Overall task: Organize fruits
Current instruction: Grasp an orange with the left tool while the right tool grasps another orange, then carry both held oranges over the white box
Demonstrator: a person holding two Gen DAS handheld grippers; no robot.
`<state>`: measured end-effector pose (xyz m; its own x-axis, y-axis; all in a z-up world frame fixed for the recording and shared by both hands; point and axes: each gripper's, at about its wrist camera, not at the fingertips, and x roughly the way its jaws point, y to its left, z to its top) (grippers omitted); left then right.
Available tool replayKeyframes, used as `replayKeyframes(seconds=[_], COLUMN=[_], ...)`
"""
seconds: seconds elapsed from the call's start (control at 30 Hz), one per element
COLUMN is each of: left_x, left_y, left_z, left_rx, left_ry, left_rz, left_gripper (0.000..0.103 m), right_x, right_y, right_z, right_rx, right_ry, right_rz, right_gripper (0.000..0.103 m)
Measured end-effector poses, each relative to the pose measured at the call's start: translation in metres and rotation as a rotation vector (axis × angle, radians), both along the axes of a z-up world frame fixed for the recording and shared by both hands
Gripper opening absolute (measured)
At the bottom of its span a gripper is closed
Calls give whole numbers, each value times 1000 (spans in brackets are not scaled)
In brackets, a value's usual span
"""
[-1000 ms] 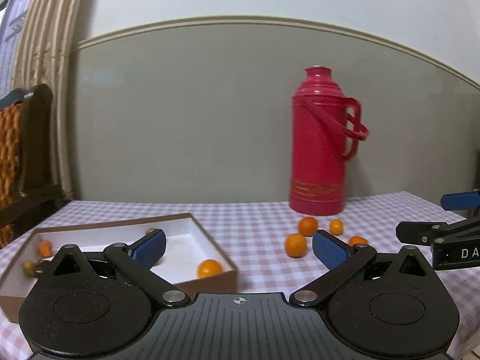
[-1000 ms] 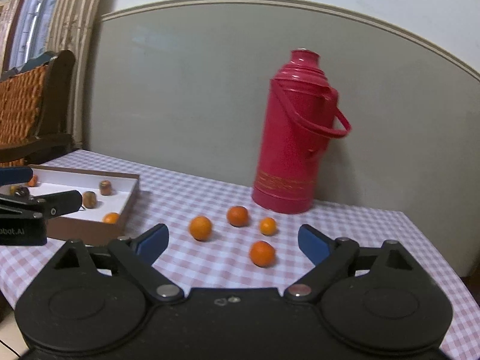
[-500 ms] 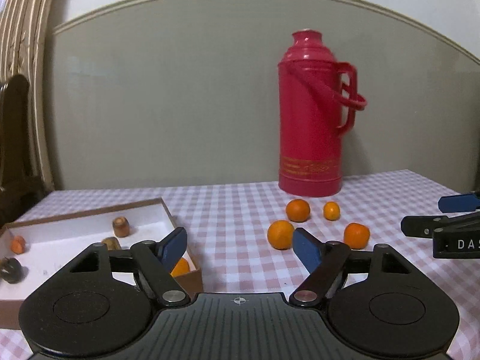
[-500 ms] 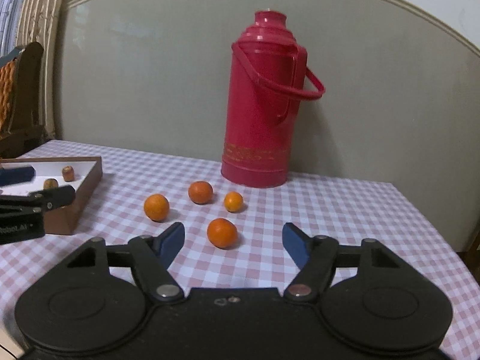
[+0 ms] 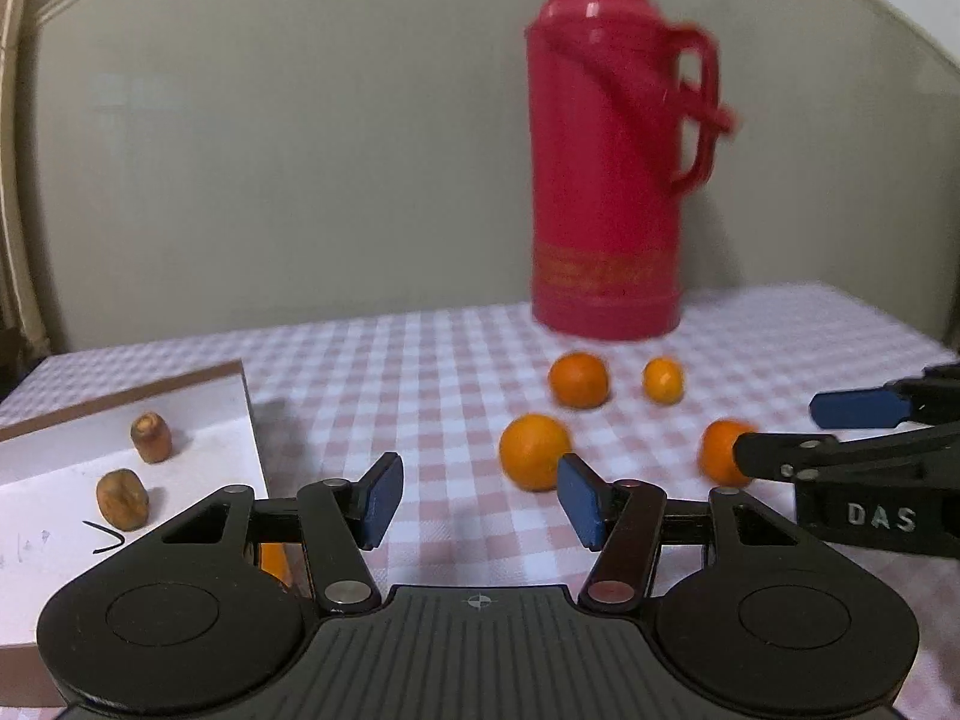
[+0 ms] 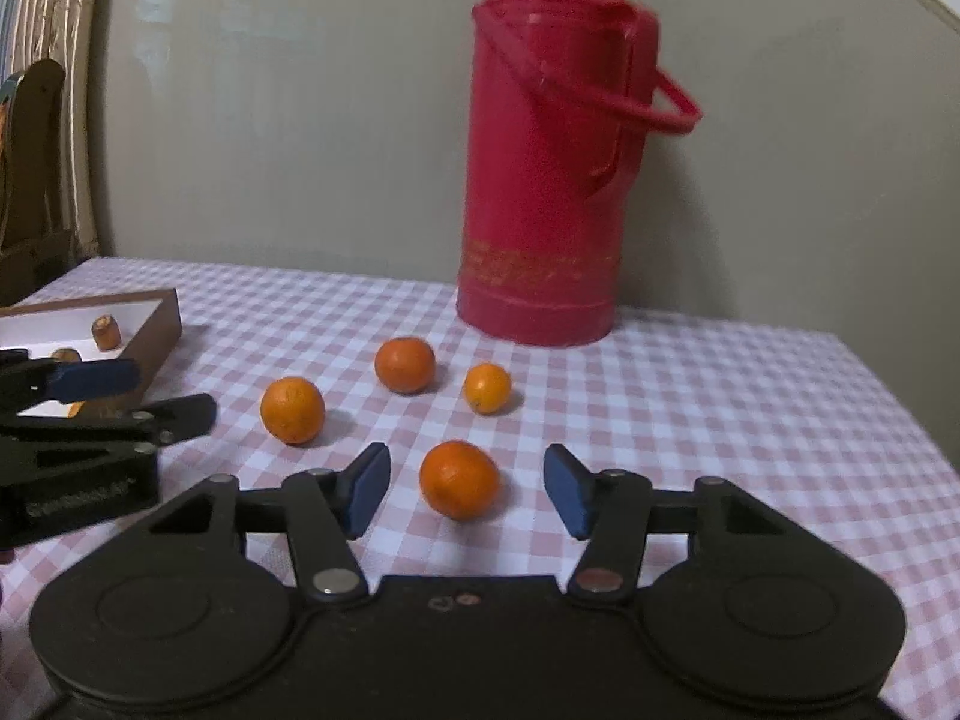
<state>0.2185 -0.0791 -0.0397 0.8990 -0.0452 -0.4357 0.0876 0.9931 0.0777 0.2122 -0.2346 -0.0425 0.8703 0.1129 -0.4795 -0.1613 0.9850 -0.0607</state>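
Four oranges lie loose on the checked tablecloth. In the right wrist view the nearest orange (image 6: 459, 480) sits between the blue pads of my right gripper (image 6: 467, 495), with a gap on each side; the jaws are closing. Three more oranges (image 6: 292, 410) (image 6: 405, 365) (image 6: 487, 388) lie beyond. In the left wrist view my left gripper (image 5: 480, 499) is closing with nothing between its pads; an orange (image 5: 533, 459) lies just past its right pad. The white-lined brown box (image 5: 237, 369) at left holds two brown fruits (image 5: 151, 437) and an orange half hidden behind the left finger.
A tall red thermos (image 6: 540, 180) stands at the back of the table against the grey wall. A wooden chair (image 6: 30, 150) is at the far left. The table's right edge (image 6: 888, 396) falls away close to the oranges.
Both grippers moved forward and lower toward the oranges, and their jaws narrowed. The nearest orange now lies between the right pads. The box slid to the left edge of both views.
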Motion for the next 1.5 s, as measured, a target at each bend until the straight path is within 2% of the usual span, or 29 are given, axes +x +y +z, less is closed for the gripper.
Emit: replayKeyframes(seconds=[0.2,0.4,0.5,0.63,0.7,0.77,0.87,1.1,1.5], left_x=[20,34,42,53,60,64,64,55,6], left_y=[-1,-8,-10,-11,-15,-19,-21,-18,-6], left_z=[-4,-6,-8,-13,-17,-19,-21,-18,14], left_rx=[-45,-55,-71,-89,-73,-57,-44,-46,-68], left_ry=[27,52,79,117,152,182,177,152,58], left_rz=[-8,-44,-51,-57,-67,-66,-64,-69,-57], left_gripper=[58,58,58,58,58,40,37,36,36], right_x=[16,32,40,44,46,46,47,42,9], right_y=[4,1,1,0,0,0,-3,-8,-12], right_z=[-11,-20,-22,-25,-25,-25,-25,-16,14], right_rx=[-19,-16,-13,-9,-4,-6,2,21,57], right_ry=[45,83,99,115,122,123,122,98,18], right_rz=[11,16,17,22,28,31,18,-7,-37], right_gripper=[43,36,32,32,31,29,28,28,28])
